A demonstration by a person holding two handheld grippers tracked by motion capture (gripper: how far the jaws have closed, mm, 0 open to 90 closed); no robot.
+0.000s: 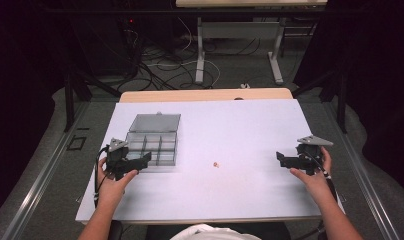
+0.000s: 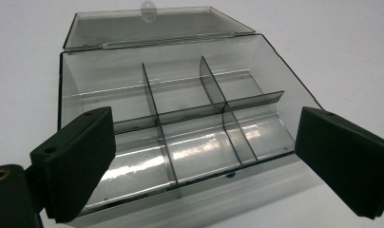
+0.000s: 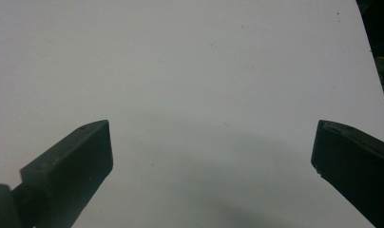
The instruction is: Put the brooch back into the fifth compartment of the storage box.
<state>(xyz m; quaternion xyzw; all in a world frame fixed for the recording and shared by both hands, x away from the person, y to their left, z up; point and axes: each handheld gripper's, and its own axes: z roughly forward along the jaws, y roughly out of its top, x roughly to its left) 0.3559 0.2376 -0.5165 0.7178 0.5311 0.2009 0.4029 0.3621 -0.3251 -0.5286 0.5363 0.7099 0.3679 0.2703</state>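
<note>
A clear plastic compartment box (image 1: 155, 142) lies on the white table (image 1: 240, 130) at the left, its lid folded back flat. In the left gripper view the box (image 2: 180, 123) shows several empty compartments split by thin dividers. My left gripper (image 1: 139, 161) is open, its jaws spread wide just in front of the box's near wall, touching nothing; it appears again as the left gripper (image 2: 204, 156). A tiny orange-pink piece (image 1: 216, 164) lies on the table's middle. My right gripper (image 1: 285, 159) hovers open over bare table at the right, and the right gripper (image 3: 211, 156) has nothing between its jaws.
The table's near edge (image 1: 200, 220) runs just ahead of the person's forearms. A wooden board (image 1: 205, 95) borders the far edge. Beyond it stand a desk frame (image 1: 240, 50) and tangled cables (image 1: 155, 65) on the floor.
</note>
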